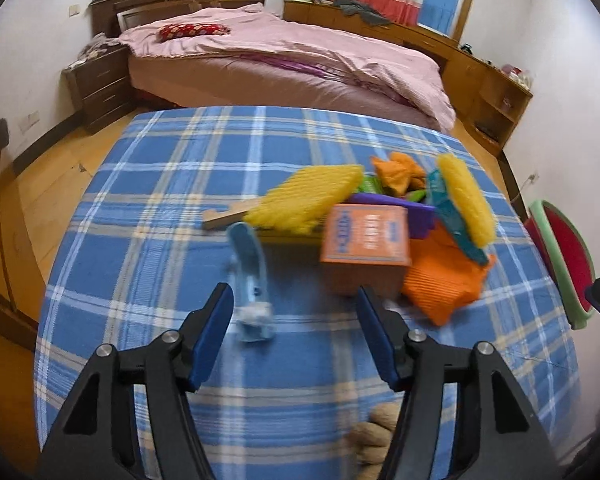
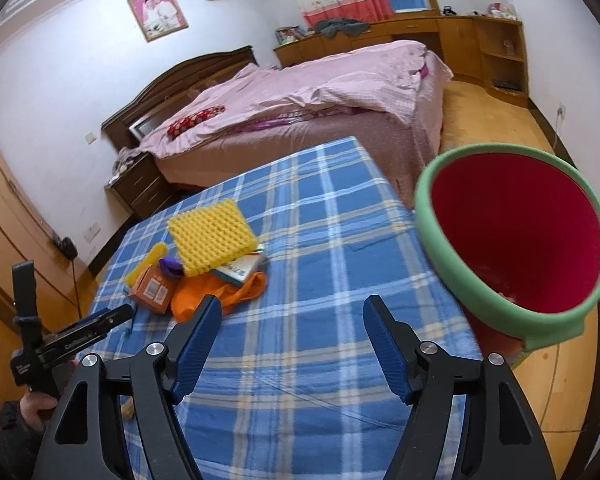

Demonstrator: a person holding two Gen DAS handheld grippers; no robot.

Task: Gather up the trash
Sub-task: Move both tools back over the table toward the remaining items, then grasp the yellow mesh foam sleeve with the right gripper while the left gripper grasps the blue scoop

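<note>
Your left claw point(image 1: 296, 300) is hanging open over the checked worktop point(image 1: 160, 200), nothing between its blue pads, and your right claw point(image 2: 292, 312) is gaping too, empty above the same cloth. Just beside the left claw's left pad, a pale blue wrapper point(image 1: 250, 280) is lying blurred on the cloth, and a few peanuts point(image 1: 374, 436) are sitting nearer to you than that. A little beyond the right pad, the orange box point(image 1: 366, 240) is standing at the near edge of the trash heap, touching the orange crumpled sheet point(image 1: 444, 280) on its right. Behind the box, a yellow foam pad point(image 1: 308, 196) is resting across a wooden piece, and a second yellow foam strip point(image 1: 466, 200) is leaning right of the box against a teal packet. The red bin with the green rim point(image 2: 432, 216) is waiting well apart from the box, off the worktop's right edge, its mouth tipped toward your right claw. Far behind the box, the bed point(image 1: 284, 64) is filling the room.
</note>
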